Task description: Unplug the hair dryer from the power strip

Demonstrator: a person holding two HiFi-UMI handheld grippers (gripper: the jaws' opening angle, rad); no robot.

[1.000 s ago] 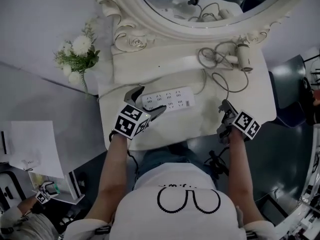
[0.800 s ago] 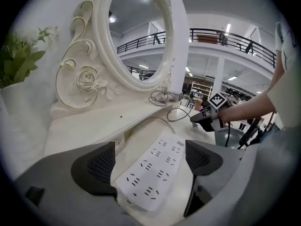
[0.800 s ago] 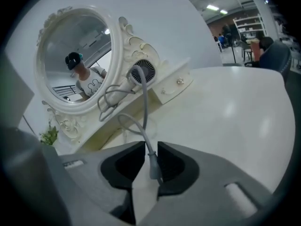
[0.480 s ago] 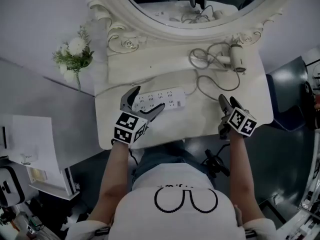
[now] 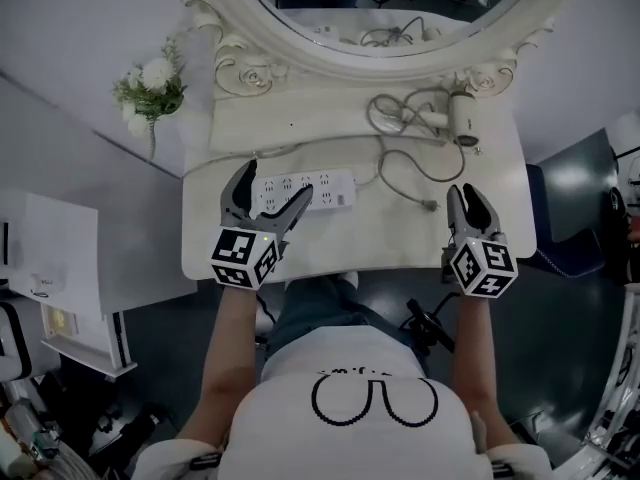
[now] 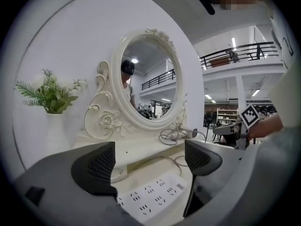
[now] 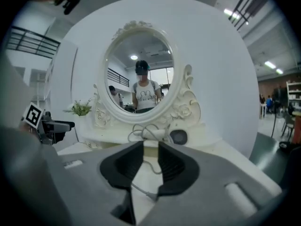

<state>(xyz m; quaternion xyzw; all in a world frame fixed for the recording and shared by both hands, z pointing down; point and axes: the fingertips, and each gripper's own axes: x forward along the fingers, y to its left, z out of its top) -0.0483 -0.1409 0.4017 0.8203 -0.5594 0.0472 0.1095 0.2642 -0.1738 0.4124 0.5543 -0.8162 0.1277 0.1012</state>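
Left tool (image 5: 277, 181) has risen above the power strip (image 5: 331, 188), jaws apart.

power strip (image 5: 300, 190) left on table (image 5: 400, 258) | hair dryer (image 5: 460, 116) right-rear (cord (image 5: 405, 173) between)

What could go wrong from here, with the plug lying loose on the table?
1. The plug lies near the front edge of the table; if knocked off, it could tug the hair dryer.
2. The left gripper hangs open right over the power strip; a careless dip could shove the strip.
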